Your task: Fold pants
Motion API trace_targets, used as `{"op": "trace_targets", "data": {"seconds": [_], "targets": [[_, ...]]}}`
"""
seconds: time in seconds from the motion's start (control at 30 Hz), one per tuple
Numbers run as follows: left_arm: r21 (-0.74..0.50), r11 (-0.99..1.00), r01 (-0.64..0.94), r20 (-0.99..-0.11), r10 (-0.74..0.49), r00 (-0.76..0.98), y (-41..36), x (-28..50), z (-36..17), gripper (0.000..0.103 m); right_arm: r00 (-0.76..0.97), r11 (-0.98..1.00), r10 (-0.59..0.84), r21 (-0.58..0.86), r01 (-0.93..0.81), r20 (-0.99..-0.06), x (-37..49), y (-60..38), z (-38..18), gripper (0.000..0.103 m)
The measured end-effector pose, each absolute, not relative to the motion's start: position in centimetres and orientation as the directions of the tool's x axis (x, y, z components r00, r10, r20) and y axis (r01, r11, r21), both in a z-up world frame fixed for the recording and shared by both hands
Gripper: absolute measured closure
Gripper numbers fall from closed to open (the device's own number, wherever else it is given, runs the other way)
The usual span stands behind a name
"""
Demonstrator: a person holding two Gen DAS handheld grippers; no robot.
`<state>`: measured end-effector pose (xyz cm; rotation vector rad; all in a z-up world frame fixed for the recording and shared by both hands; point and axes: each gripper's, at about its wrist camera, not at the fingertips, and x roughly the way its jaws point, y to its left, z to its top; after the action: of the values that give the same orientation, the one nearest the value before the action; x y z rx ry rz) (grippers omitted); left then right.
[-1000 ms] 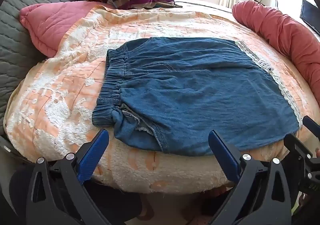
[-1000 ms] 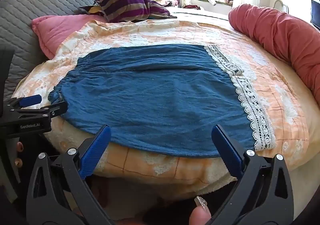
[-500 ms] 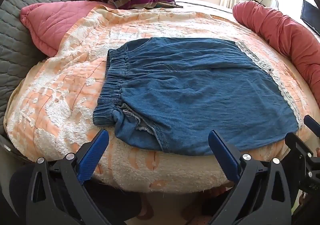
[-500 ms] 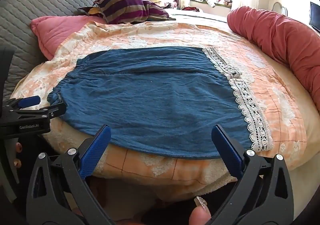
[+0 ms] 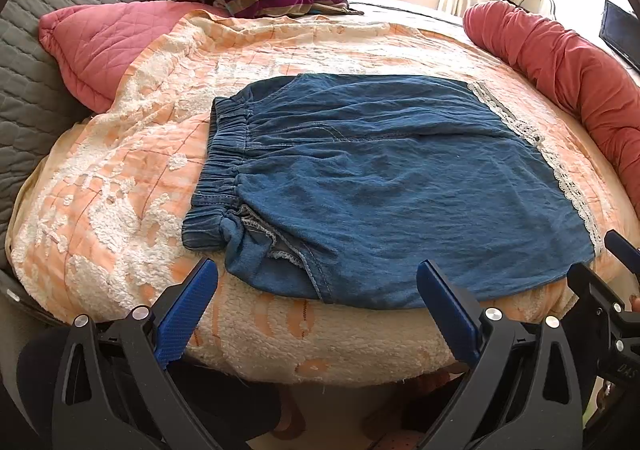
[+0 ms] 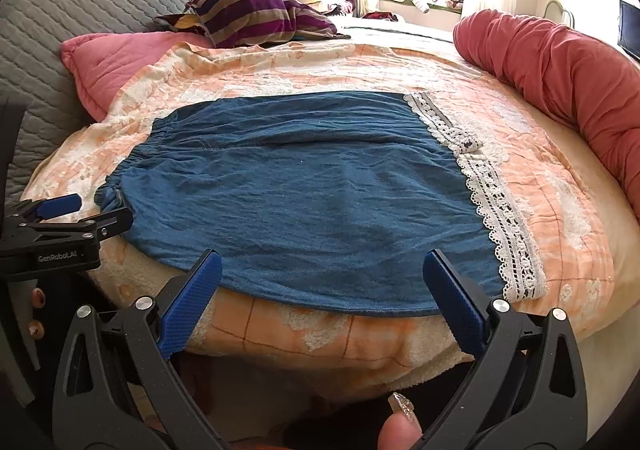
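Pants lie flat just beyond both grippers — left gripper, right gripper — jaws apart

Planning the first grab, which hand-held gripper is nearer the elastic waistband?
Left. The left hand-held gripper hovers just short of the elastic waistband; the right hand-held gripper sits toward the lace hem.

"GenRobot.AI" is showing in white on the left gripper, left of the near fingers. Partial letters "DAS" are showing on the right gripper.
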<state>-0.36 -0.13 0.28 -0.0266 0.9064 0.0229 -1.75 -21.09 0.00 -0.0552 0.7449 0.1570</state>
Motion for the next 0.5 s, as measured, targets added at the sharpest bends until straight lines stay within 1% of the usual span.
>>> {"op": "trace_targets", "data": {"seconds": [0.5], "targets": [[-0.014, 0.999, -0.029, -0.788, 0.007, 0.615, -0.09, -0.35, 0.26, 0.004, 0.725, 0.987, 0.123, 0.006, -0.161, -0.678, -1.77, -21.25, 0.02, 0.008]]}}
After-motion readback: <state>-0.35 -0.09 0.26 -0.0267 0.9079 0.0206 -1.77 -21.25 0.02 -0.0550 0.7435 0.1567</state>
